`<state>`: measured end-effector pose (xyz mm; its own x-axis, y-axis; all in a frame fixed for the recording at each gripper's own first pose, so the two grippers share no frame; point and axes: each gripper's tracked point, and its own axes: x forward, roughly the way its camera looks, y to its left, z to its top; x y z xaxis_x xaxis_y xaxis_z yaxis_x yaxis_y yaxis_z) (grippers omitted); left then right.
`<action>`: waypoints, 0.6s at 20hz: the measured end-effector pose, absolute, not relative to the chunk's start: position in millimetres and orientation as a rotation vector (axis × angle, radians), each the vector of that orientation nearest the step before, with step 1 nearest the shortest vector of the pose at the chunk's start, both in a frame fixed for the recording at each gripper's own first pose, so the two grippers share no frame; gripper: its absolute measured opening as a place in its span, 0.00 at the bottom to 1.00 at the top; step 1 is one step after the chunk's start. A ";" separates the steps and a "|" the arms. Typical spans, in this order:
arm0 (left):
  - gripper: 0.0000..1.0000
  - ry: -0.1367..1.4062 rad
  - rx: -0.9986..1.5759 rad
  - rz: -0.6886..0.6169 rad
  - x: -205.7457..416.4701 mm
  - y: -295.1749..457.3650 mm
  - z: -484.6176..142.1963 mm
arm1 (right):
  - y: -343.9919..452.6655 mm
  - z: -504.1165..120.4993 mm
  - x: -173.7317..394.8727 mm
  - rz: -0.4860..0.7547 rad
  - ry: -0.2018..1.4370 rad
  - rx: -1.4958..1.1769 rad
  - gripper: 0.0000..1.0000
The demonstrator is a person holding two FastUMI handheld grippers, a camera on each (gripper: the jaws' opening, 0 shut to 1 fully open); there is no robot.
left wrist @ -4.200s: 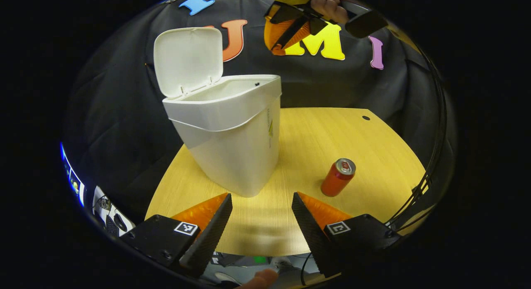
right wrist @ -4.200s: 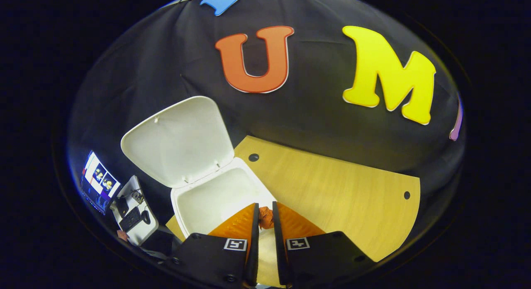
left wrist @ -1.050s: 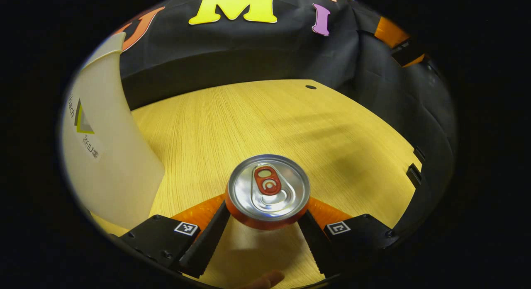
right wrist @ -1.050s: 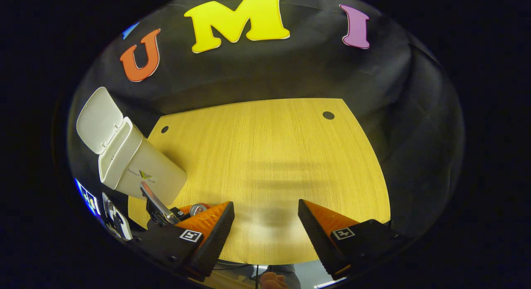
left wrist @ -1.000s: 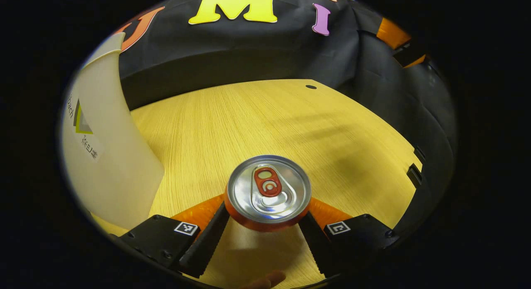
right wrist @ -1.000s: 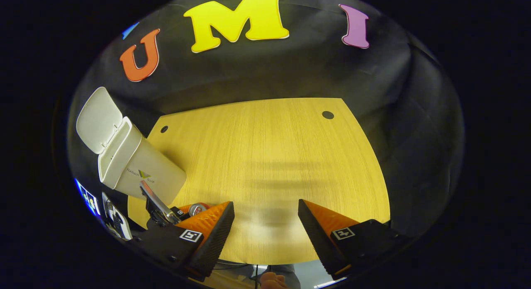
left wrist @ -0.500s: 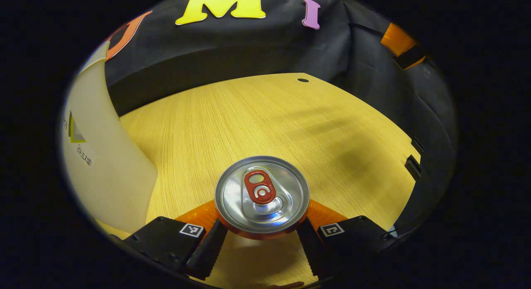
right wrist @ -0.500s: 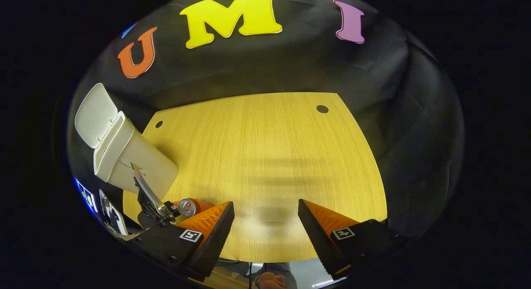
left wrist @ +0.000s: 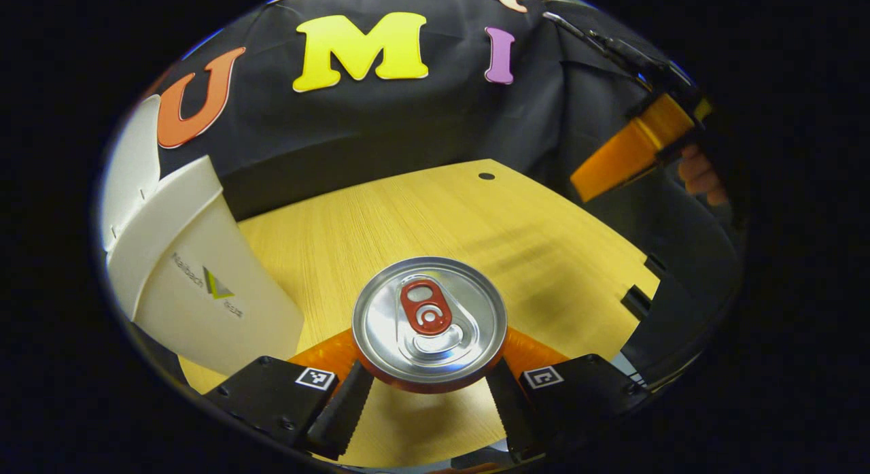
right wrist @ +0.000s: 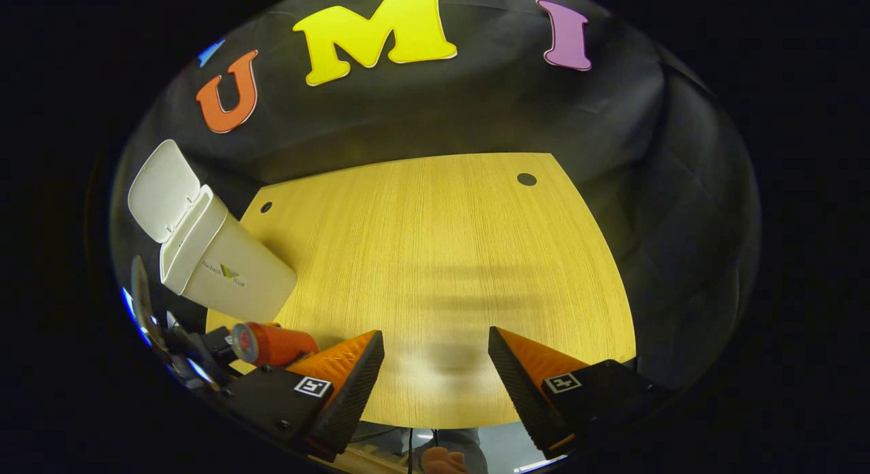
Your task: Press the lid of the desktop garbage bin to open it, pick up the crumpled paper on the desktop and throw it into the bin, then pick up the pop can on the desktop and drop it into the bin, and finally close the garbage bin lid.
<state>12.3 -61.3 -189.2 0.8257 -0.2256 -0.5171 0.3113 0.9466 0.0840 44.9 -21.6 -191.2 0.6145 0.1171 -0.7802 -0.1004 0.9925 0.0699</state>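
The wooden table (right wrist: 448,256) is the biggest thing, spreading across the middle of the right gripper view. It has a curved near edge at the bottom and a straight far edge against the black cloth wall (right wrist: 421,113). A small round hole (right wrist: 526,179) sits near the far right corner and another hole (right wrist: 266,207) near the far left corner. Most of the tabletop is bare, with wide open room in the middle and on the right.

The white garbage bin (right wrist: 228,273) stands at the left edge of the table, at the left of the right gripper view. Its lid (right wrist: 163,192) is flipped up and open. In the left gripper view the bin (left wrist: 197,290) is at the left, close by.

The left gripper (left wrist: 427,392) sits at the bottom of the left gripper view. Its two fingers squeeze the red pop can (left wrist: 429,322) from both sides, and the shiny top of the can faces the camera. In the right gripper view the can (right wrist: 272,343) is at the lower left, held sideways near the bin.

The right gripper (right wrist: 435,372) is at the bottom of its view with its fingers spread wide apart and nothing between them. In the left gripper view it (left wrist: 625,154) is at the upper right, held by a hand (left wrist: 697,175).
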 end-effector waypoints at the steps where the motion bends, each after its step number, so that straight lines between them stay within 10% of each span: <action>1: 0.85 0.520 0.160 -0.252 7.3 -54.3 -175.4 | -21.0 -192.7 42.2 0.130 0.903 0.015 0.97; 12: 0.85 0.416 0.023 0.057 -23.9 73.1 -50.8 | 36.7 -197.8 32.5 0.270 0.898 -0.050 0.97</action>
<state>-23.9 73.1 -50.8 0.9130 0.0598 -0.4036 -0.0503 0.9982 0.0340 32.5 36.7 -197.8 0.5918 0.2113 -0.7779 -0.2528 0.9650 0.0698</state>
